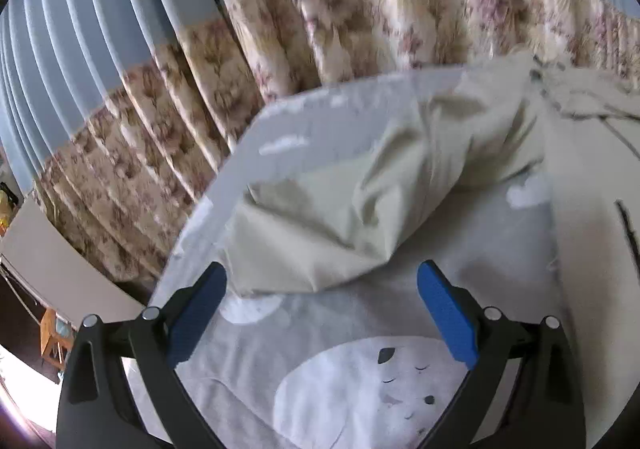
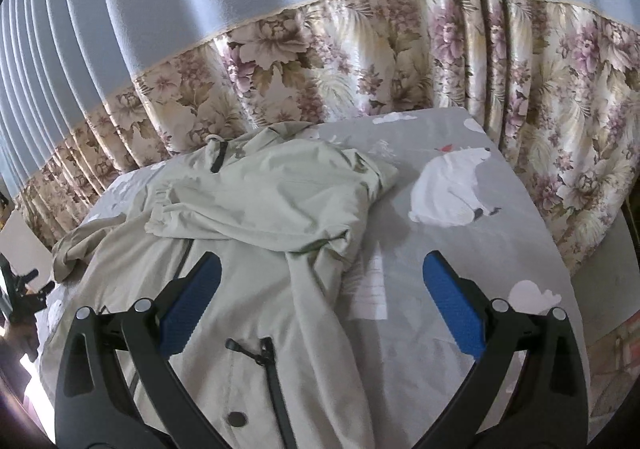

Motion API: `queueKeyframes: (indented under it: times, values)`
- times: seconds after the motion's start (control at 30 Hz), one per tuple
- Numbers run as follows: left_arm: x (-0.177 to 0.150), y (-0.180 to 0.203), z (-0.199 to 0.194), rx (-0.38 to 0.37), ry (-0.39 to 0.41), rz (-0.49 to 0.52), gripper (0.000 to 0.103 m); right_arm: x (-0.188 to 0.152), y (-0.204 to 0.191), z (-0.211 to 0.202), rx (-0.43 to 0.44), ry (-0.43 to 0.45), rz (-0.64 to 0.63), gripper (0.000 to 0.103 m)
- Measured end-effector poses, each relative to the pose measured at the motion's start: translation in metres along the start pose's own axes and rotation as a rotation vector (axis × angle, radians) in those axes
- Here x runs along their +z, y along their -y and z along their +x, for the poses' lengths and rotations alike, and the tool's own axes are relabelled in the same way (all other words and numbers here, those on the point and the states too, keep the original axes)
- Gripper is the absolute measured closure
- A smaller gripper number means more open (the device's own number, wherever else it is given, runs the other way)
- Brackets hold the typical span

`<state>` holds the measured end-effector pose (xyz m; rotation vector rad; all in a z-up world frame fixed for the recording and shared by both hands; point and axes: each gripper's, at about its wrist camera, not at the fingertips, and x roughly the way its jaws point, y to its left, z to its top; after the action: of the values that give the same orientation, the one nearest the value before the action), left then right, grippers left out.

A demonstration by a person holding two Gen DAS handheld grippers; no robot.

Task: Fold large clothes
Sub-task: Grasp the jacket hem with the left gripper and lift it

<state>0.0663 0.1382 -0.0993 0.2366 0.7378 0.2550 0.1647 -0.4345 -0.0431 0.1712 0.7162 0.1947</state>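
One sleeve (image 2: pixel 256 193) lies folded across the pale jacket (image 2: pixel 248 329) on the bed (image 2: pixel 460 269); the rest seems unfolded, and both grippers' fingers (image 1: pixel 446 313) (image 2: pixel 452 309) stand apart, empty.

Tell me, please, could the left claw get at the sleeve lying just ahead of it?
Probably yes: the left claw is open, and the sleeve lies on the bedsheet with nothing between them.

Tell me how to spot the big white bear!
Find the flowery curtain behind the bed. Below it lies a grey sheet, with a pale green jacket spread on it. The bear is printed on the sheet right of the jacket: large and white, unlike the small white patches nearby.
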Motion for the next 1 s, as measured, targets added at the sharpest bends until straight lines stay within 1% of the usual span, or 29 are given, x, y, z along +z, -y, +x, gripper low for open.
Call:
queueKeyframes:
  times: [0.07,0.1,0.13,0.17,0.2,0.23,0.27,0.3,0.37,0.4,0.43,0.47,0.5,0.57,0.6,0.63,0.7,0.73,0.77,0.8,0.83,0.87,0.9,0.93,0.97,1.0]
  values:
    - [0.001,0.002,0.02,0.055,-0.048,0.012,0.007,-0.001,0.0,0.004,-0.01,-0.015,0.003,0.003]
    - [0.004,0.002,0.036,0.068,-0.099,0.018,0.007,-0.002,-0.002,0.006,-0.014,-0.021,-0.003,0.003]
    - [0.007,0.001,0.044,0.068,-0.113,0.016,0.008,-0.002,-0.004,0.008,-0.022,-0.026,-0.01,0.003]
    - [0.013,-0.003,0.048,0.056,-0.103,0.003,0.012,-0.004,-0.007,0.011,-0.039,-0.035,-0.024,0.003]
    - [0.02,-0.007,0.057,0.026,-0.117,-0.01,0.049,-0.005,-0.008,0.012,-0.047,-0.039,-0.031,0.003]
    - [0.024,-0.011,0.065,0.003,-0.154,-0.017,0.089,-0.007,-0.01,0.013,-0.063,-0.039,-0.033,0.003]
    - [0.03,-0.015,0.071,-0.035,-0.175,-0.039,0.094,-0.007,-0.01,0.013,-0.072,-0.039,-0.03,0.003]
    - [0.04,-0.023,0.074,-0.073,-0.186,-0.097,0.1,-0.007,-0.011,0.012,-0.081,-0.038,-0.024,0.003]
    - [0.055,-0.033,0.074,-0.133,-0.209,-0.159,0.101,-0.005,-0.013,0.009,-0.1,-0.029,-0.026,0.003]
    - [0.067,-0.038,0.07,-0.191,-0.213,-0.192,0.101,-0.004,-0.015,0.007,-0.113,-0.022,-0.034,0.003]
    - [0.079,-0.045,0.064,-0.29,-0.222,-0.258,0.101,-0.002,-0.017,0.005,-0.13,-0.014,-0.044,0.003]
    - [0.085,-0.049,0.061,-0.408,-0.25,-0.33,0.101,-0.001,-0.018,0.003,-0.144,-0.007,-0.049,0.003]
    - [0.093,-0.047,0.059,-0.598,-0.31,-0.406,0.101,0.0,-0.02,0.002,-0.153,-0.001,-0.049,0.003]
    - [0.11,-0.032,0.044,-0.754,-0.337,-0.398,0.101,0.001,-0.022,0.001,-0.167,0.009,-0.027,0.003]
    - [0.123,-0.019,0.035,-0.883,-0.357,-0.399,0.101,0.001,-0.023,0.001,-0.167,0.013,-0.013,0.003]
    - [0.134,-0.009,0.028,-0.954,-0.362,-0.408,0.101,0.001,-0.026,0.002,-0.161,0.014,0.006,0.003]
    - [0.16,0.016,0.016,-1.061,-0.355,-0.397,0.101,0.004,-0.033,0.007,-0.16,0.007,0.013,0.003]
    - [0.176,0.036,0.008,-1.124,-0.349,-0.389,0.1,0.006,-0.038,0.009,-0.164,0.006,0.004,0.003]
    - [0.187,0.052,0.005,-1.171,-0.352,-0.384,0.1,0.008,-0.044,0.01,-0.167,0.004,-0.007,0.003]
    - [0.192,0.072,-0.001,-1.217,-0.361,-0.384,0.097,0.012,-0.052,0.011,-0.166,0.004,-0.018,0.003]
    - [0.195,0.101,-0.004,-1.253,-0.397,-0.364,0.09,0.014,-0.059,0.011,-0.16,0.008,-0.031,0.003]
    - [0.194,0.126,-0.004,-1.271,-0.445,-0.327,0.084,0.017,-0.066,0.01,-0.16,0.01,-0.043,0.003]
    - [0.187,0.154,-0.003,-1.274,-0.515,-0.285,0.077,0.018,-0.072,0.008,-0.16,0.017,-0.053,0.003]
    - [0.179,0.175,-0.002,-1.251,-0.577,-0.238,0.076,0.018,-0.077,0.007,-0.156,0.019,-0.063,0.003]
    - [0.172,0.186,-0.001,-1.219,-0.597,-0.2,0.076,0.016,-0.082,0.006,-0.152,0.014,-0.072,0.003]
    - [0.164,0.193,-0.002,-1.15,-0.567,-0.156,0.075,0.014,-0.085,0.006,-0.15,0.011,-0.075,0.003]
